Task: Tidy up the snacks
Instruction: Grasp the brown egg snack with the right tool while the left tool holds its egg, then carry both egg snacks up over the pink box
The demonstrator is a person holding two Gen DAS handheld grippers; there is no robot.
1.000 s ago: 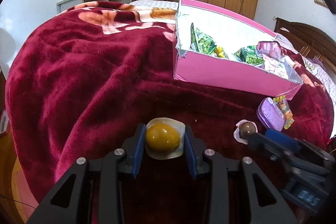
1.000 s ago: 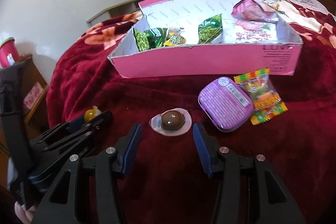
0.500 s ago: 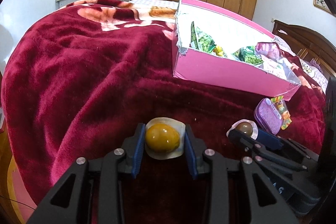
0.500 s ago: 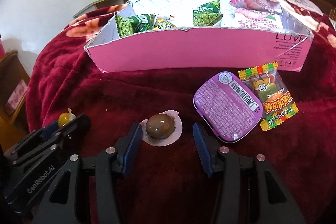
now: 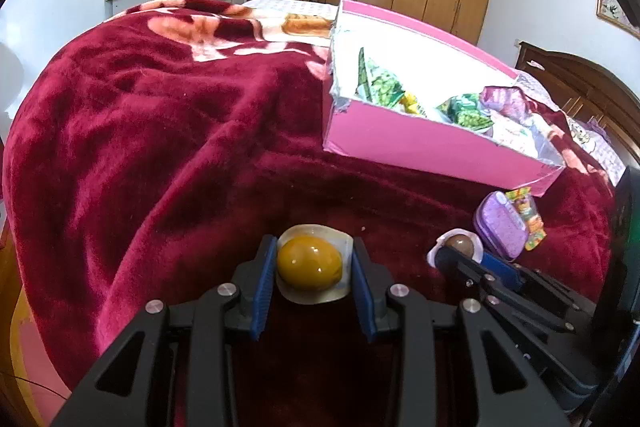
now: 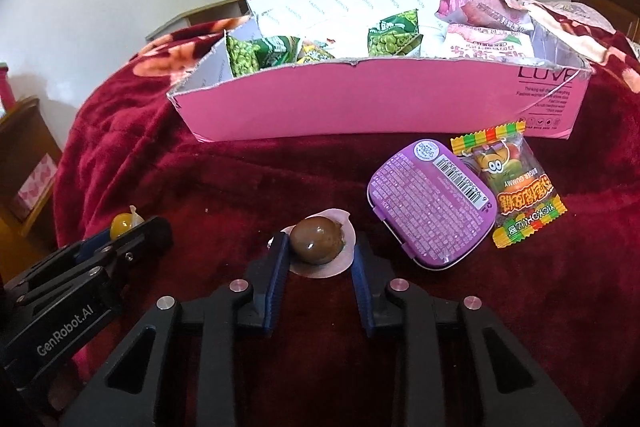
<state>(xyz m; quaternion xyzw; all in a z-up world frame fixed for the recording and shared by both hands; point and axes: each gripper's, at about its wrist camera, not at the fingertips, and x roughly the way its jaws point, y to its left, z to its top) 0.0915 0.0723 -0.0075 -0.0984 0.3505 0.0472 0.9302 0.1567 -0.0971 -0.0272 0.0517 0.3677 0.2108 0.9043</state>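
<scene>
- Two jelly cups on the blanket, one between the jaws of each gripper.
- Left gripper [image 5: 312, 267]: nearly closed, blue pads pressed against both sides of the yellow jelly cup [image 5: 310, 265], white rim bent up against the right pad.
- Yellow jelly cup: glossy amber dome on a thin white flange, resting low on the red blanket [image 5: 160, 147].
- Right gripper [image 6: 318, 251]: narrowed around the brown jelly cup [image 6: 317, 239]; left pad touching the flange, right pad at its edge, firm clamping not clear.
- Brown jelly cup: shiny chocolate-coloured dome on a pale pink round flange, lying flat on the blanket.
- Just right of that cup: purple tin [image 6: 430, 203], rounded rectangle, printed label and barcode facing up, metal rim visible at its near edge.
- Touching the tin's right side: gummy packet [image 6: 516, 187], crinkled clear plastic with zigzag striped ends.
- Beyond both, well apart from the grippers: pink box [image 6: 380, 99], cardboard with ragged cut edges and white lining.
- Inside the box: green pea packets [image 6: 394, 37] to the left and middle, pink snack bags [image 6: 486, 9] to the right, all foil-like and creased.
- Blanket: deep crimson plush, folded into soft ridges.
</scene>
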